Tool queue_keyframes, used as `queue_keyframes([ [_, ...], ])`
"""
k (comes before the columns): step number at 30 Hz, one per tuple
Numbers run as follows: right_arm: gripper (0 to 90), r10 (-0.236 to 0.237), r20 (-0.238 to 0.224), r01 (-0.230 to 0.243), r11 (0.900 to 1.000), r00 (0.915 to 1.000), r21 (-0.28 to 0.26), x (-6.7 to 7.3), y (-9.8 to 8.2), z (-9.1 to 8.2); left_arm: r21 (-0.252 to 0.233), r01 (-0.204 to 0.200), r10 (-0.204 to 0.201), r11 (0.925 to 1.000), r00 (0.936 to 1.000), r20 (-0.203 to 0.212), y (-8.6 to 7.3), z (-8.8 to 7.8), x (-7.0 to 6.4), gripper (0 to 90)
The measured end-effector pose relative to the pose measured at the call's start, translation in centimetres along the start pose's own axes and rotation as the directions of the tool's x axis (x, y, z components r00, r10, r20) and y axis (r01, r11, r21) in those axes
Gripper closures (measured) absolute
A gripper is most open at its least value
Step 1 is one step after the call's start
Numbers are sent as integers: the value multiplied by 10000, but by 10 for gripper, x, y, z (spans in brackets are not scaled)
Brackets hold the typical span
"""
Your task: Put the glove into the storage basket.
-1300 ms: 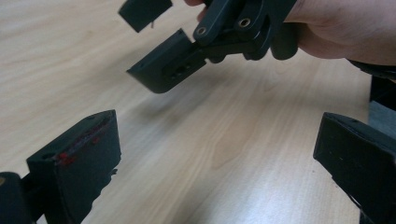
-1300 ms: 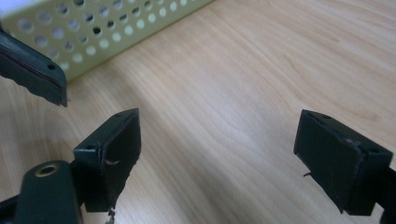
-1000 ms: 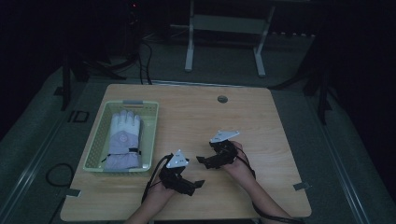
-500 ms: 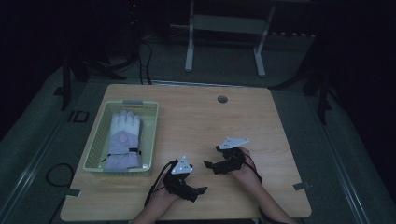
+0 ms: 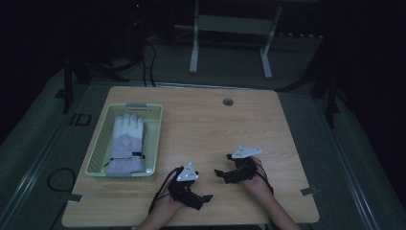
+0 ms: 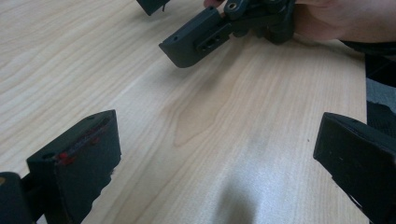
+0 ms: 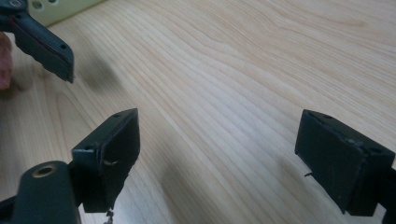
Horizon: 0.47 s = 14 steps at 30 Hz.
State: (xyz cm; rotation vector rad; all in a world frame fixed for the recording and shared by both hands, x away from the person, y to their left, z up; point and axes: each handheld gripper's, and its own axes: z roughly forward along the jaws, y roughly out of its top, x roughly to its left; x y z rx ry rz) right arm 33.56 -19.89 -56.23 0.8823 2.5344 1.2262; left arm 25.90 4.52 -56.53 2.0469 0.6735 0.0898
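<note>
A white and lilac glove (image 5: 127, 143) lies flat in a pale green basket (image 5: 157, 139) on the left of the wooden table (image 5: 215, 124). My left gripper (image 5: 203, 198) rests near the front edge with its jaws pointing right. It is open (image 6: 215, 163) over bare wood. My right gripper (image 5: 221, 176) sits just right of it, jaws pointing left. It is open too (image 7: 224, 154), with nothing between its jaws. The two grippers face each other a short way apart: a jaw of the right gripper (image 6: 201, 37) shows in the left gripper view, and a jaw of the left gripper (image 7: 44, 44) shows in the right gripper view.
A round cable hole (image 5: 228, 101) sits near the table's far edge. The basket's corner (image 7: 65, 7) shows at the top left of the right gripper view. Beyond the table stands a metal frame (image 5: 230, 43) on a dark floor. Cables trail off the front edge.
Both grippers have drawn back toward the near edge of the table and slightly to the right. Both stay open. The glove and basket have not moved.
</note>
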Motion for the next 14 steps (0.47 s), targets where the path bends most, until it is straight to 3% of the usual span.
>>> queue_keyframes([
  [14, 142, -64, 136, 65, 9999, 9999, -128, 0, -4, -2, 155, -373, 371, 9992, 9993, 80, -6, 6, -7, 10],
])
